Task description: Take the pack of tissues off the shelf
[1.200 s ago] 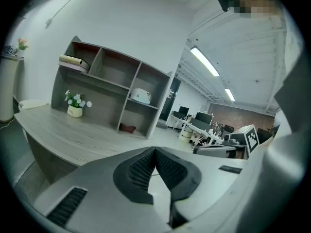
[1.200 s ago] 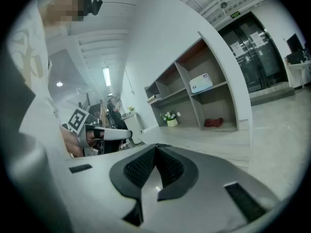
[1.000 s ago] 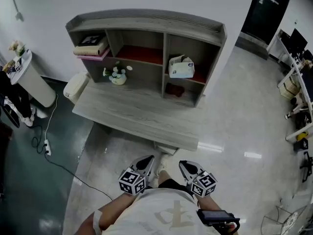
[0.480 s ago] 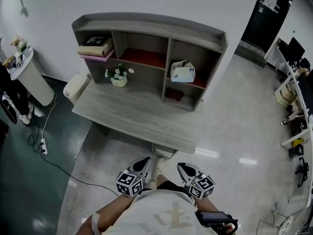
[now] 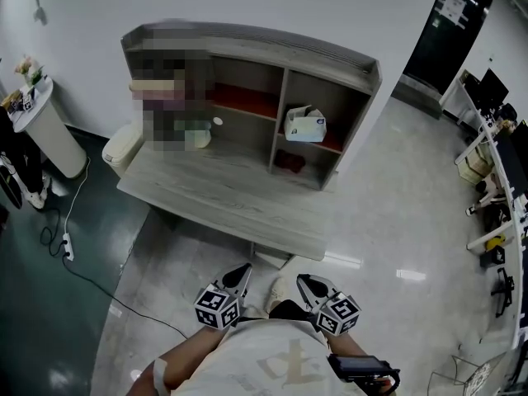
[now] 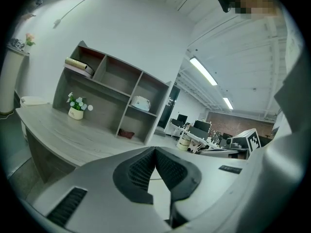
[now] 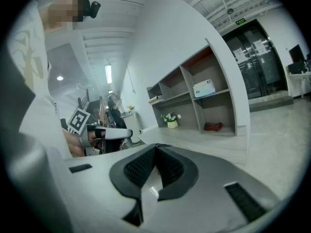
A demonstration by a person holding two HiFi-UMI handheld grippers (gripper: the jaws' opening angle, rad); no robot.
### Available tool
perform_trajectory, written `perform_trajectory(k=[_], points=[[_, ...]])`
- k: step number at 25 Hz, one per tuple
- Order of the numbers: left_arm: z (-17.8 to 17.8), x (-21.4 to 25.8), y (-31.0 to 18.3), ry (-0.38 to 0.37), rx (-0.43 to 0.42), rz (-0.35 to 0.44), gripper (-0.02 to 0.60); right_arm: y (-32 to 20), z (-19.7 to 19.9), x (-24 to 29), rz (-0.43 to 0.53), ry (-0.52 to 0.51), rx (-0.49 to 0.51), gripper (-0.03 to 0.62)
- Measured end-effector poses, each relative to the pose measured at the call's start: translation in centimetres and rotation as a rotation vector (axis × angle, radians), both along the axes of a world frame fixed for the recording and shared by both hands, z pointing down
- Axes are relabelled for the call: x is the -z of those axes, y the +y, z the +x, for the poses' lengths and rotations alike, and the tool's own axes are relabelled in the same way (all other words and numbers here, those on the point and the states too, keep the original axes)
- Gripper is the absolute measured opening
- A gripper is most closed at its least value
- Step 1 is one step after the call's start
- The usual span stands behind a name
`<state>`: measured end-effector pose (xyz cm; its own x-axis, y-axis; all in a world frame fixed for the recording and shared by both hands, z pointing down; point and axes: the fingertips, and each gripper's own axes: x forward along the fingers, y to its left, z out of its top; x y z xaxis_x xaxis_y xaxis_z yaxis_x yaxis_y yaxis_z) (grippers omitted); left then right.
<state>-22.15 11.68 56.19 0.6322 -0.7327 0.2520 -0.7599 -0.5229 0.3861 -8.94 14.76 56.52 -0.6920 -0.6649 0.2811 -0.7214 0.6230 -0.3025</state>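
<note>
White bin (image 5: 121, 147) beside desk (image 5: 223, 196) end. Flower pot (image 6: 76, 111) on desk. Power strip (image 5: 65, 245) on floor (image 5: 396, 205), left. Black door (image 5: 441, 31) far right.

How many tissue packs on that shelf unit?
1: a white-and-blue tissue pack in the upper right compartment of the grey wooden shelf unit. The other compartments show none.

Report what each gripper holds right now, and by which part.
Nothing is held. The left gripper and right gripper both have their jaws shut together on nothing; the pack of tissues sits on the shelf, far from both.
</note>
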Motion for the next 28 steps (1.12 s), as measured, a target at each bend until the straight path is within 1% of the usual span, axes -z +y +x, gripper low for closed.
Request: perform_trajectory(k=[9, 15, 20, 28], points=[[-0.4, 0.1, -0.7, 0.003, -0.001, -0.005, 0.012, -1.0, -0.3, 0.2, 0.005, 0.003, -0.007, 0.005], [0.2, 0.1, -2.0, -0.006, -0.009, 0.006, 0.012, -2.5, 0.3, 0.0, 0.01, -0.004, -0.014, 0.005], [0.0, 0.5, -3.2, -0.009, 0.01, 0.008, 0.013, -3.9, 0.7, 0.5, 0.019, -0.013, -0.012, 0.005], [1.4, 0.9, -5.9, -0.018, -0.002, 0.023, 0.012, -6.5, 2.2, 0.5, 0.029, -0.025, -0.032, 0.005]])
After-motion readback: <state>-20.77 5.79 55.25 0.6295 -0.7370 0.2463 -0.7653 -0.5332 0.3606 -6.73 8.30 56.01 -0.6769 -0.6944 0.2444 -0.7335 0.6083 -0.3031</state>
